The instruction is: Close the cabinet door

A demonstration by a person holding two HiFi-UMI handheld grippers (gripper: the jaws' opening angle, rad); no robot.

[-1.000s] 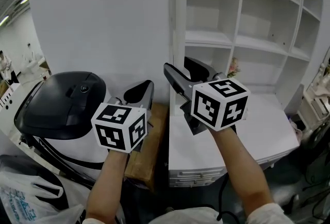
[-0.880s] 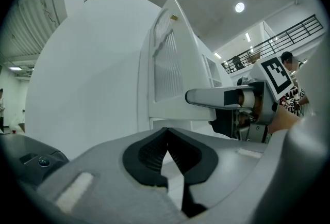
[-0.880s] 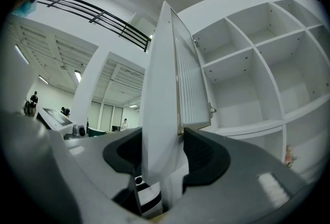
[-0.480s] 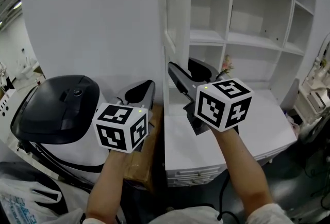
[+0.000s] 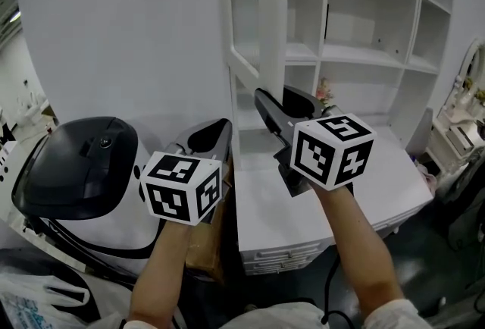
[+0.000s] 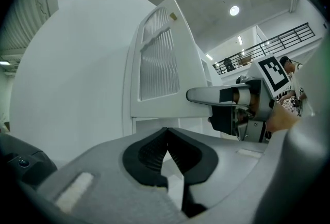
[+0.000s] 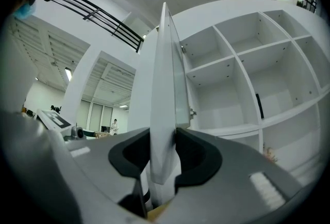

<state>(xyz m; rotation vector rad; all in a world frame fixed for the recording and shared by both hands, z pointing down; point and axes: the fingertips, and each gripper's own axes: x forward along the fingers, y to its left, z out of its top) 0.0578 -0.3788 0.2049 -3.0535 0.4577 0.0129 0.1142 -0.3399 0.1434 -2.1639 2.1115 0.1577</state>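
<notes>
The white cabinet [image 5: 356, 54] has open shelves. Its door [image 5: 244, 24], with a ribbed pane, stands open, seen nearly edge-on. My right gripper [image 5: 276, 101] reaches level to the door's free edge. In the right gripper view the door edge [image 7: 164, 89] runs up between the jaws, which have just been closing, and both pads of the right gripper [image 7: 164, 148] press on it. The left gripper view shows the door face [image 6: 160, 63] with the right gripper's finger [image 6: 206, 95] against it. My left gripper [image 5: 216, 132] hangs left of the door, shut and holding nothing; its jaws [image 6: 166, 132] meet at the tips.
A rounded black-and-white appliance [image 5: 76, 161] stands at the left, a cardboard box [image 5: 208, 244] between it and the white desk [image 5: 364, 198] with drawers [image 5: 288, 259]. A plastic bag [image 5: 38, 305] lies lower left. A white wall panel [image 5: 129, 32] rises behind the door.
The right jaws have narrowed onto the door edge. The door's ribbed face has come into view and the cabinet has shifted left in the head view. Both grippers moved slightly forward.
</notes>
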